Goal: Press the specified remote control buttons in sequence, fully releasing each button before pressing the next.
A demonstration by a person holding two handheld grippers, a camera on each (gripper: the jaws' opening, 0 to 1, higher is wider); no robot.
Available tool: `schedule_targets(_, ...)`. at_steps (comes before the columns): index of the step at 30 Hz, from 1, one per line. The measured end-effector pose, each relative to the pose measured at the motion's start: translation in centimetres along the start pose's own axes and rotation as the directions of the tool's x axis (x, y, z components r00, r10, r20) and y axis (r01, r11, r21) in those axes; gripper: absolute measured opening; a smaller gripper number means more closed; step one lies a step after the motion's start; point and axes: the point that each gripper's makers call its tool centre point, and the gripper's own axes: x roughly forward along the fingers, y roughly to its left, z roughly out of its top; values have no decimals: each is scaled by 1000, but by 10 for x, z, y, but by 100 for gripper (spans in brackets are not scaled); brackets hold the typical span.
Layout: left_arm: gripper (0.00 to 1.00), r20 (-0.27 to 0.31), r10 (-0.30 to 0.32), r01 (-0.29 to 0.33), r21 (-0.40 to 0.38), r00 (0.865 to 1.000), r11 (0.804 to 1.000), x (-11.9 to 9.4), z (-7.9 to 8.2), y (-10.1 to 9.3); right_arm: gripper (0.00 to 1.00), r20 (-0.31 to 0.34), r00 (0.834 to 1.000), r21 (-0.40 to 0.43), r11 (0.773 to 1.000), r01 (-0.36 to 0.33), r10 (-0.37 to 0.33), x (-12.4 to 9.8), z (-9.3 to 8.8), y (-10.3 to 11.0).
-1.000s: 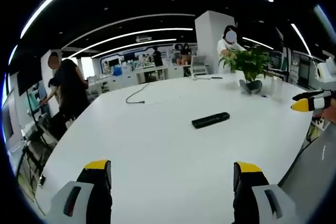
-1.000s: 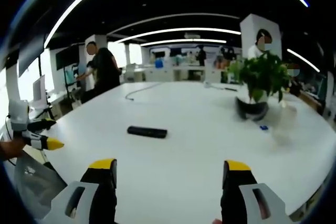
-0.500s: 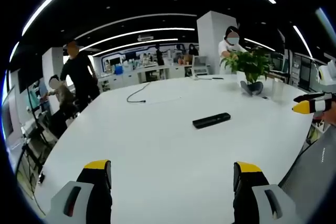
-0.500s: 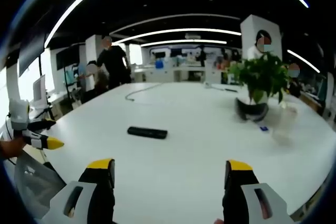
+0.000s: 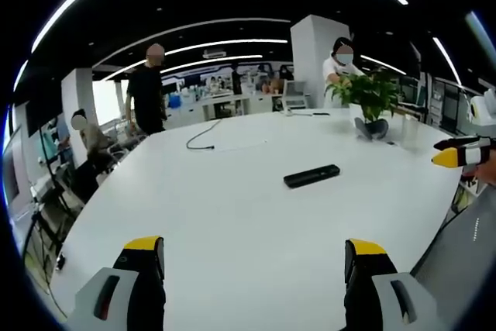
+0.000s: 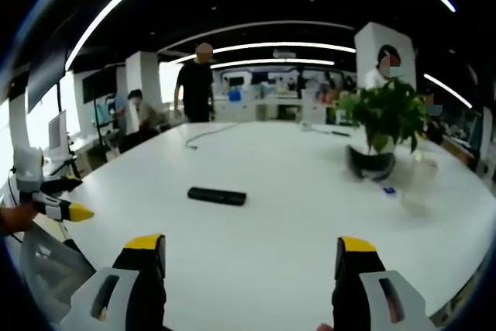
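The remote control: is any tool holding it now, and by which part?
Nothing is held. The remote control lies free on the white table. The left tool and the right tool are open, well short of it.

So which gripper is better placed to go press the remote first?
Probably the left gripper: the remote control lies just right of its open jaws' line. From the right gripper it lies further left.

Matt black remote (image 5: 311, 176) (plastic look), smooth white table (image 5: 232, 215)
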Motion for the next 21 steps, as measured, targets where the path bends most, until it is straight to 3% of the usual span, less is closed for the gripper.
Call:
schedule_targets(16,100,-1,-12,12,-30,1000,999,0,2,1,89,-5,1000,10,1000,6,-6,-1,-1,-2)
schedule_targets(21,100,-10,-21,21,-5,1000,1000,2,6,0,87,-5,1000,22,1000,-2,2,-1,-1,-1)
